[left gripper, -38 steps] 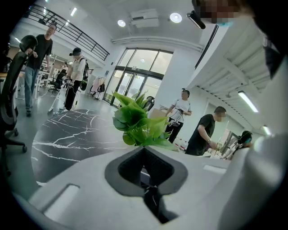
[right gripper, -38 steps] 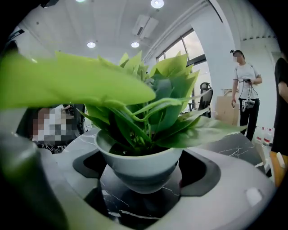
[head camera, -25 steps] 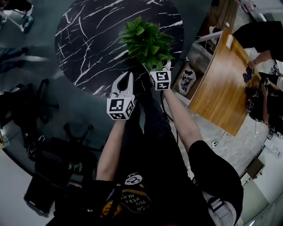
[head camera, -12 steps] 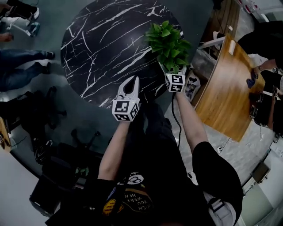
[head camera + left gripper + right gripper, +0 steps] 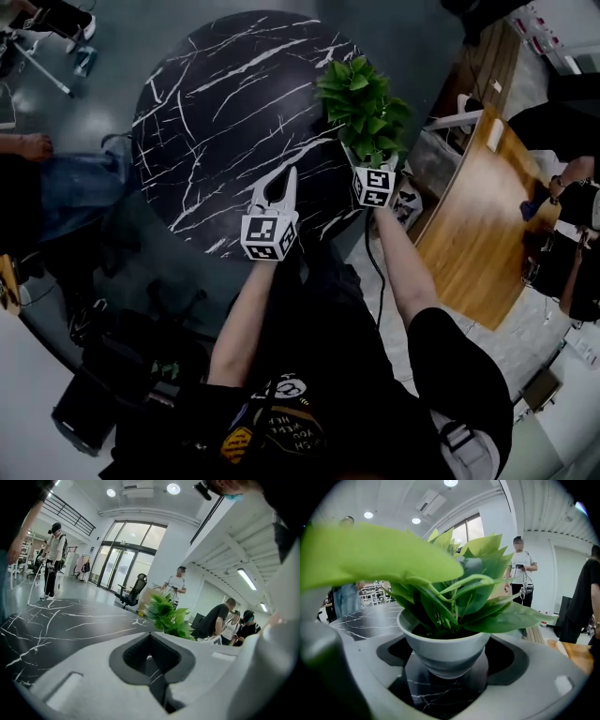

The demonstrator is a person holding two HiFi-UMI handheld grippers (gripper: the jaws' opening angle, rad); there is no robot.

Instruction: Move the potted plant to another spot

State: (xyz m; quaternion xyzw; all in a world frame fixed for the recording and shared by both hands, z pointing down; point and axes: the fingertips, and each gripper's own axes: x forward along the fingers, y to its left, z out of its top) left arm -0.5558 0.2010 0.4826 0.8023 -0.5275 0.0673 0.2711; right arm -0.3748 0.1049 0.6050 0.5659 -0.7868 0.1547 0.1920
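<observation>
The potted plant [image 5: 361,98], green leaves in a white pot [image 5: 440,646], is at the right edge of the round black marble table [image 5: 216,122]. My right gripper [image 5: 364,161] is shut on the pot, one jaw on each side of it, and the marble top shows just under the pot's base [image 5: 449,660]. I cannot tell whether the pot touches the table. My left gripper [image 5: 281,178] hangs over the table's near edge, left of the plant, shut with nothing in it [image 5: 151,634]. The plant's leaves [image 5: 168,616] show beyond its jaws.
A wooden table [image 5: 478,225] stands to the right, with people [image 5: 572,187] at its far side. A bag [image 5: 408,202] lies on the floor between the two tables. A seated person [image 5: 66,183] is to the left. Dark chairs [image 5: 122,361] stand at lower left.
My right gripper has carried the plant from the table's near side toward its right edge. The left gripper has stayed shut and close to the table's near edge.
</observation>
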